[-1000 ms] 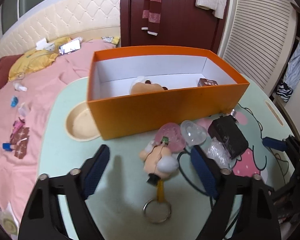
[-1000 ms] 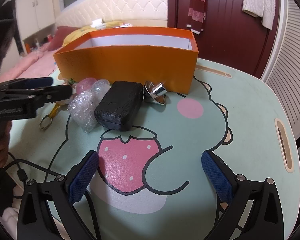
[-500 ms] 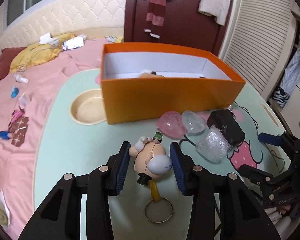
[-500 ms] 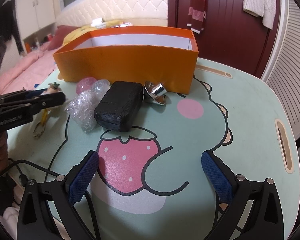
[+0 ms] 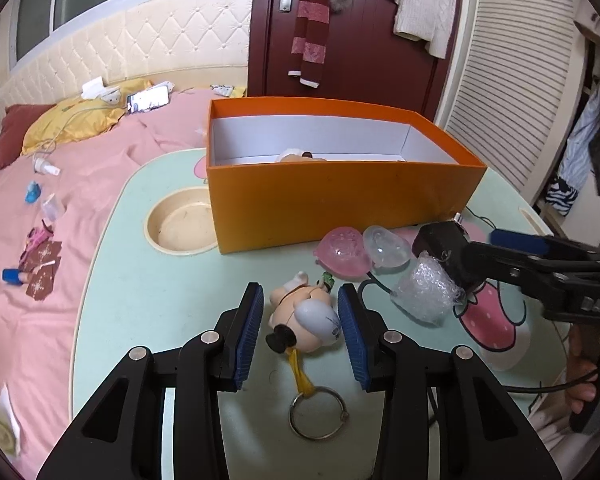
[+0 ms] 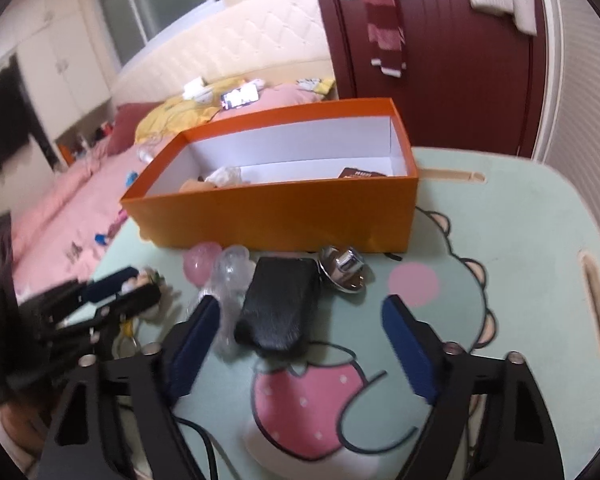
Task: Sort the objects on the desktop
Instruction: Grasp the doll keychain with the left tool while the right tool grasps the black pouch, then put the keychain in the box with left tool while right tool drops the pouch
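Note:
My left gripper [image 5: 300,330] straddles a small plush figure keychain [image 5: 304,316] lying on the mint table; its pads stand close on both sides, the left one with a narrow gap. The key ring [image 5: 318,412] trails toward me. An orange box [image 5: 340,200] stands behind, holding a plush toy and a small dark carton. My right gripper [image 6: 300,344] is open, hovering over a black case [image 6: 280,308]; it also shows in the left wrist view [image 5: 540,264].
A pink shell [image 5: 344,252], a clear shell [image 5: 388,244] and a bubble-wrap bundle [image 5: 428,292] lie before the box. A silver metal piece [image 6: 342,268] sits beside the black case. A cream bowl recess [image 5: 180,220] is left of the box. A pink bed lies beyond.
My left gripper closed in from wide open around the plush keychain. My right gripper moved forward over the black case and narrowed a little.

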Tool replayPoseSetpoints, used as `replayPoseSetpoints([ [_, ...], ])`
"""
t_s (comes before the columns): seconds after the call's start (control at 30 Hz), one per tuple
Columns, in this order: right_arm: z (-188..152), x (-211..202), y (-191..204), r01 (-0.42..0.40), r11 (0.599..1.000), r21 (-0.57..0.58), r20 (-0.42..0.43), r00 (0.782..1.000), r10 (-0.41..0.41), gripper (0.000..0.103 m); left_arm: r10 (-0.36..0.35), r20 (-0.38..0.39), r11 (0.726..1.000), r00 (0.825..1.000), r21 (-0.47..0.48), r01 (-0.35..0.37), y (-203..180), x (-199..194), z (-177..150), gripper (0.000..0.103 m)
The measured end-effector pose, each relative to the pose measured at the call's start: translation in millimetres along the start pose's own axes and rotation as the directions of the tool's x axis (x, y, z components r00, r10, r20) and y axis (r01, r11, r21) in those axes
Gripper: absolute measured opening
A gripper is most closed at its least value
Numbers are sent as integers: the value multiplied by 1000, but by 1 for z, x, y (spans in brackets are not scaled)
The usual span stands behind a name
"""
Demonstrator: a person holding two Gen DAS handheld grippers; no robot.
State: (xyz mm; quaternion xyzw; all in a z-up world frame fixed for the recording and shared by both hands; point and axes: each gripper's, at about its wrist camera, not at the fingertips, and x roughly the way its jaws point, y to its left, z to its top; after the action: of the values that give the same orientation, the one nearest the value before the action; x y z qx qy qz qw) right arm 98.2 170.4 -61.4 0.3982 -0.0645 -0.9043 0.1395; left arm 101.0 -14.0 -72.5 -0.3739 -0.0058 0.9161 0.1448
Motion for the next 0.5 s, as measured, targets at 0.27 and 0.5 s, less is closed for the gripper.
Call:
replayPoseSetpoints([
  [0.27, 5, 15, 8, -19, 1000, -17, -25, 1000, 18, 57, -10, -5, 1000, 1000, -16, 10, 3, 1, 0, 37],
  [0.5, 2, 8, -8, -20, 1000, 21, -31, 999, 20, 40, -31, -12, 999, 999, -35, 31, 7, 1, 0, 37],
])
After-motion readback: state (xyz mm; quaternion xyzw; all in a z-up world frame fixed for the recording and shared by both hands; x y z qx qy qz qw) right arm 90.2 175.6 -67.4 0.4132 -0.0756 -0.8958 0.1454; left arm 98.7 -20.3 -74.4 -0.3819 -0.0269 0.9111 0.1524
